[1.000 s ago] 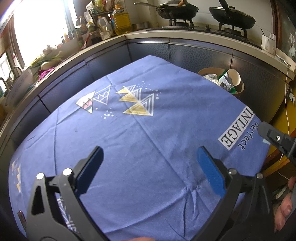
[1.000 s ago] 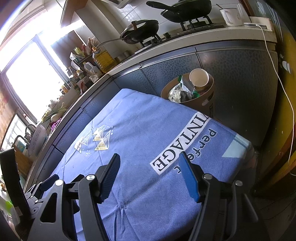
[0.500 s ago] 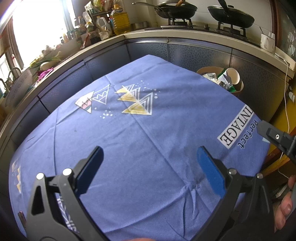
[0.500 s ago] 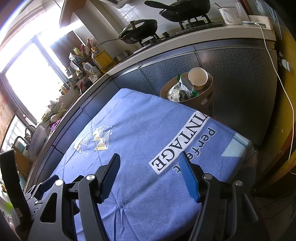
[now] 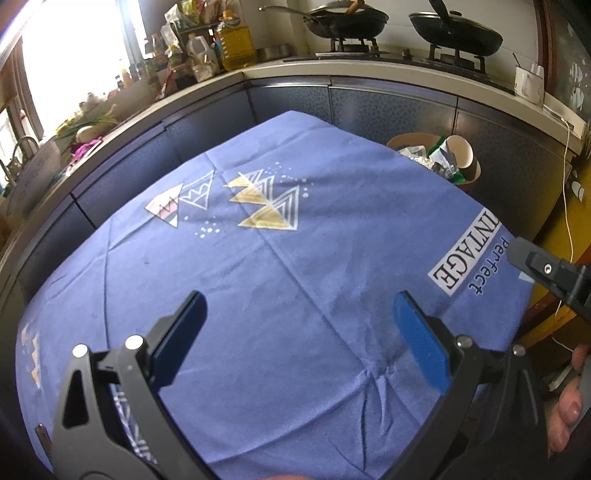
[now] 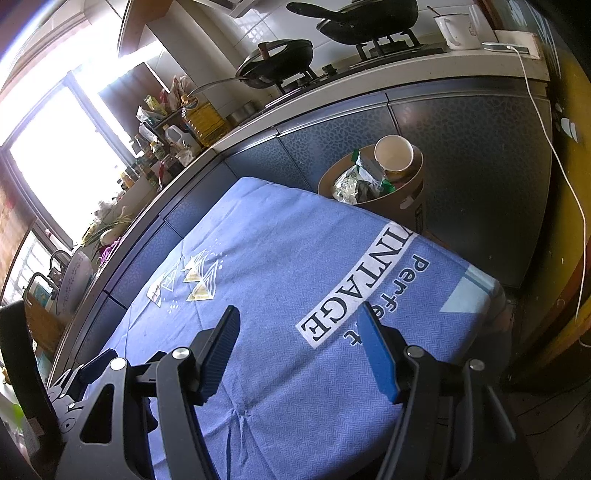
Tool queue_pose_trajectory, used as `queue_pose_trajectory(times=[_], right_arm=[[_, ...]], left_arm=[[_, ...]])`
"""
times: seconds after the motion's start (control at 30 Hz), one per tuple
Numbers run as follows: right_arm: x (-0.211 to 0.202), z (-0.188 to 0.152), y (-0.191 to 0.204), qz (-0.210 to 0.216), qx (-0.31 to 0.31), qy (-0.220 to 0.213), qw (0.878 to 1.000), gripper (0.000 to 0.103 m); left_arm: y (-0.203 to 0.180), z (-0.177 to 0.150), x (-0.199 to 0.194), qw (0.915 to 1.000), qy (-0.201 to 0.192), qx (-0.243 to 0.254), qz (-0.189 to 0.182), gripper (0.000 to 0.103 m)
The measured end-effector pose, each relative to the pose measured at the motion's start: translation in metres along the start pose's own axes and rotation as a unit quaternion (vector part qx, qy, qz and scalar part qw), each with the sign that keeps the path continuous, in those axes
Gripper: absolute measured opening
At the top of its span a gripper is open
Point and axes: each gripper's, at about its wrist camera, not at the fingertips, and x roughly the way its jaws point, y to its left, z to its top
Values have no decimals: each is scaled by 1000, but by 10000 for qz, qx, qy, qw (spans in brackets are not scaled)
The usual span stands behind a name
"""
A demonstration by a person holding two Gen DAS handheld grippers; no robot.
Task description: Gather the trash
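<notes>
A brown round bin (image 6: 399, 201) stands on the floor beyond the table's far right corner, between the table and the cabinets. It holds crumpled foil, green wrappers and a white paper cup (image 6: 393, 152). The same bin (image 5: 468, 176) shows at the upper right of the left wrist view. My left gripper (image 5: 297, 306) hovers open over the blue tablecloth (image 5: 295, 258) with nothing between its blue pads. My right gripper (image 6: 297, 314) is also open and empty, above the cloth's printed lettering. No loose trash shows on the cloth.
A curved kitchen counter (image 5: 388, 70) wraps the table's far side, with two black pans (image 5: 347, 16) on a stove, oil bottles (image 5: 236, 40) and a white mug (image 6: 456, 26). A white cable (image 6: 554, 147) hangs down at the right. A person's fingers (image 5: 569, 402) show at the lower right.
</notes>
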Motion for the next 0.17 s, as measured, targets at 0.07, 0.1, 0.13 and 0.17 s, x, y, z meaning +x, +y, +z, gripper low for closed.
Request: queue_pose_trajectory(times=[0.07, 0.1, 0.13, 0.17], right_arm=[[0, 0, 0, -2, 1, 3, 10000, 64], [1, -1, 0, -5, -2, 4, 10000, 64], [0, 0, 0, -1, -4, 4, 10000, 64], [0, 0, 0, 1, -6, 4, 10000, 64]], left_arm=[[1, 0, 0, 10000, 16, -10, -10, 97], [1, 1, 0, 10000, 16, -10, -10, 97], [2, 1, 0, 10000, 16, -12, -10, 97], [2, 1, 0, 10000, 15, -9, -12, 97]])
